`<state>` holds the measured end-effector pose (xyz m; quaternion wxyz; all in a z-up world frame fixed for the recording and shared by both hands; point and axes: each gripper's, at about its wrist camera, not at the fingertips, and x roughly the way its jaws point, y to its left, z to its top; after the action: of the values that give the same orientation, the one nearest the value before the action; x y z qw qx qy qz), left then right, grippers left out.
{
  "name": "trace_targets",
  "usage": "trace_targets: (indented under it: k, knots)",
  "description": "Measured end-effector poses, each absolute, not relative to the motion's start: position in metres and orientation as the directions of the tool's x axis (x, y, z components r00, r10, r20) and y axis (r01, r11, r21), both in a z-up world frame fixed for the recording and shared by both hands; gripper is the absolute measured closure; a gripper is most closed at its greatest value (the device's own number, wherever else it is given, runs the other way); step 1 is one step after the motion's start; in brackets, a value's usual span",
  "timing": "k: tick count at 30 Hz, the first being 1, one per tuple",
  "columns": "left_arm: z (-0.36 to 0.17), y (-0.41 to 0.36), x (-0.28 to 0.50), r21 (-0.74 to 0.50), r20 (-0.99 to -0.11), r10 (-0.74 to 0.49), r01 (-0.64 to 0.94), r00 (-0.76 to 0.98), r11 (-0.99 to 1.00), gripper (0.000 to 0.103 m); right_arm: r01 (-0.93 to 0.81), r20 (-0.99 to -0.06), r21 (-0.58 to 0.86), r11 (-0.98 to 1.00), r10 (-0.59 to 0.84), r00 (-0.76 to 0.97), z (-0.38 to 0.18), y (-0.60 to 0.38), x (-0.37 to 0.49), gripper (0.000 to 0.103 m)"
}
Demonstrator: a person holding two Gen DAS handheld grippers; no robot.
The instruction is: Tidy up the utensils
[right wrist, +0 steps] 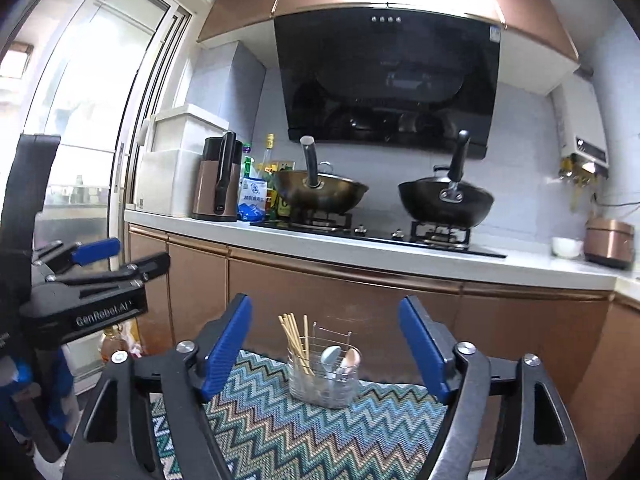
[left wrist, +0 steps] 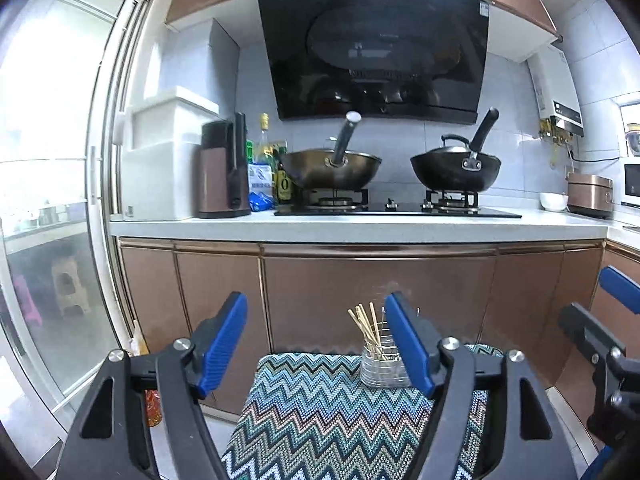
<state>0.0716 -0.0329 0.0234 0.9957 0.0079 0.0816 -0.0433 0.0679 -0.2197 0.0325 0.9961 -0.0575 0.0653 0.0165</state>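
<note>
A wire utensil holder point(right wrist: 323, 376) stands at the far edge of a zigzag-patterned cloth point(right wrist: 304, 432). Several wooden chopsticks point(right wrist: 294, 340) lean in its left part, and two spoons point(right wrist: 340, 360), one pale blue and one pinkish, sit in its right part. My right gripper point(right wrist: 325, 344) is open and empty, held back from the holder. In the left wrist view the holder point(left wrist: 382, 364) with chopsticks point(left wrist: 366, 328) is partly hidden behind my left gripper's right finger. The left gripper point(left wrist: 316, 340) is open and empty. Each gripper shows at the edge of the other's view.
Beyond the cloth is a run of copper-coloured cabinet doors point(right wrist: 320, 304) under a white counter point(right wrist: 360, 252). On the counter stand a hob with two woks point(right wrist: 320, 192), bottles, a kettle point(right wrist: 218, 184) and a rice cooker point(right wrist: 610, 240). A glass sliding door point(left wrist: 60, 160) is at the left.
</note>
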Motion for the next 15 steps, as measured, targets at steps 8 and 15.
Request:
trace_targets:
  k: [8, 15]
  knots:
    - [0.024, -0.026, 0.042, -0.004, -0.142, -0.056, 0.056, 0.988, 0.998, 0.026, 0.026, -0.085, -0.102, 0.994, -0.035, 0.996, 0.038, -0.229, 0.031, 0.017]
    - [0.024, -0.026, 0.036, -0.003, -0.139, -0.043, 0.043, 0.989, 0.999, 0.025, 0.083, -0.071, -0.079, 0.993, -0.088, 0.994, 0.041, -0.244, 0.017, 0.011]
